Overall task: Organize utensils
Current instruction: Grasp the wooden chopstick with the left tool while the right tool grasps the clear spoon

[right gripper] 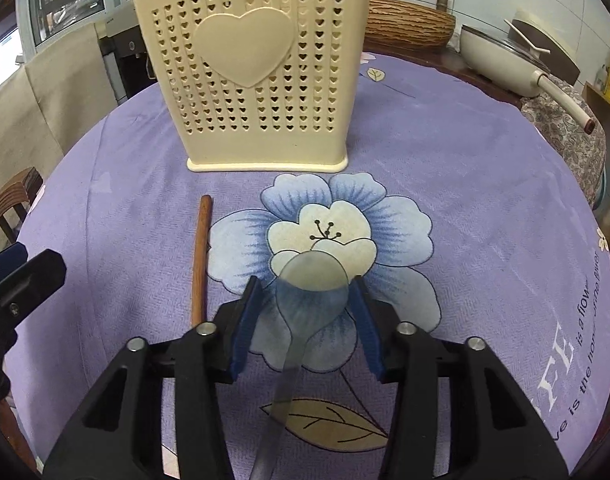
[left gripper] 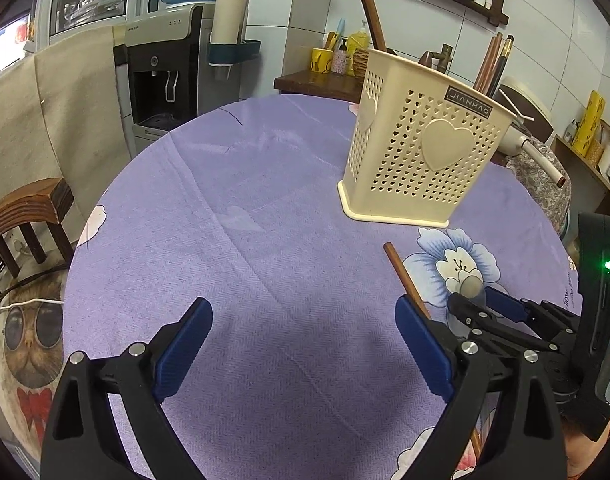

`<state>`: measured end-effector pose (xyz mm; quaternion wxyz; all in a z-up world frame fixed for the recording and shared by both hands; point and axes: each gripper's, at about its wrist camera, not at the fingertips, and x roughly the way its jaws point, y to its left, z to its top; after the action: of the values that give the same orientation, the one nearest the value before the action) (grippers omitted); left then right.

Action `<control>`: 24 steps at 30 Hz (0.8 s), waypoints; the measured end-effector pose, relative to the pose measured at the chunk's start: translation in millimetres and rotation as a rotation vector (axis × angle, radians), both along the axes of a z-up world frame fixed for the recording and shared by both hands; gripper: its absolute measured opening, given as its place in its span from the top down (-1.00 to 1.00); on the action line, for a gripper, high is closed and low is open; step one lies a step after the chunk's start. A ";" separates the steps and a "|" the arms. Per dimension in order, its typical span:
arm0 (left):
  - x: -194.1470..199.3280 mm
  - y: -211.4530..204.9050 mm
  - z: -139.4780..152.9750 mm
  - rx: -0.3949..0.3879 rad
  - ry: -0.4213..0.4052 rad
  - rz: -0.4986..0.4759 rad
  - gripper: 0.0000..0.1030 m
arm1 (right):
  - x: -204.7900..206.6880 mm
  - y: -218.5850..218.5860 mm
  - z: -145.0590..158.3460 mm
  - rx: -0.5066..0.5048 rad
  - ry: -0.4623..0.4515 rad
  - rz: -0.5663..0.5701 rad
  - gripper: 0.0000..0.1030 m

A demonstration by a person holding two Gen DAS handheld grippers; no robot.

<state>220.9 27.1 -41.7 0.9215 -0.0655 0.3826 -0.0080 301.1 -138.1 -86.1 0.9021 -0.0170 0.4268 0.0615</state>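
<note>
A cream perforated utensil holder [left gripper: 421, 148] with a heart stands on the purple tablecloth, with several chopsticks [left gripper: 491, 64] standing in it; it fills the top of the right wrist view [right gripper: 261, 76]. A clear plastic spoon [right gripper: 311, 280] lies on the flower print, bowl towards the holder. My right gripper [right gripper: 305, 300] straddles the spoon's bowl, its jaws partly closed around it; I cannot tell if the pads touch it. A brown wooden chopstick [right gripper: 201, 256] lies to the spoon's left, also in the left wrist view [left gripper: 405, 276]. My left gripper [left gripper: 303, 344] is open and empty over the cloth.
A round table with a purple flowered cloth [left gripper: 265, 220]. A wooden chair [left gripper: 25, 216] at the left. A water dispenser [left gripper: 165, 64] behind. A cream pan [right gripper: 509, 56] with a long handle and a woven basket [right gripper: 409, 26] behind the holder at the right.
</note>
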 end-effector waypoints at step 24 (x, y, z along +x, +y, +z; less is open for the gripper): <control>48.3 -87.3 -19.4 0.077 0.122 -0.195 0.44 | -19.9 -68.2 34.7 0.130 -0.090 -0.059 0.29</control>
<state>269.2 -60.1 -61.1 0.8932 0.0070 0.4427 -0.0791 281.2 -206.3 -51.4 0.9209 0.0513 0.3814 0.0616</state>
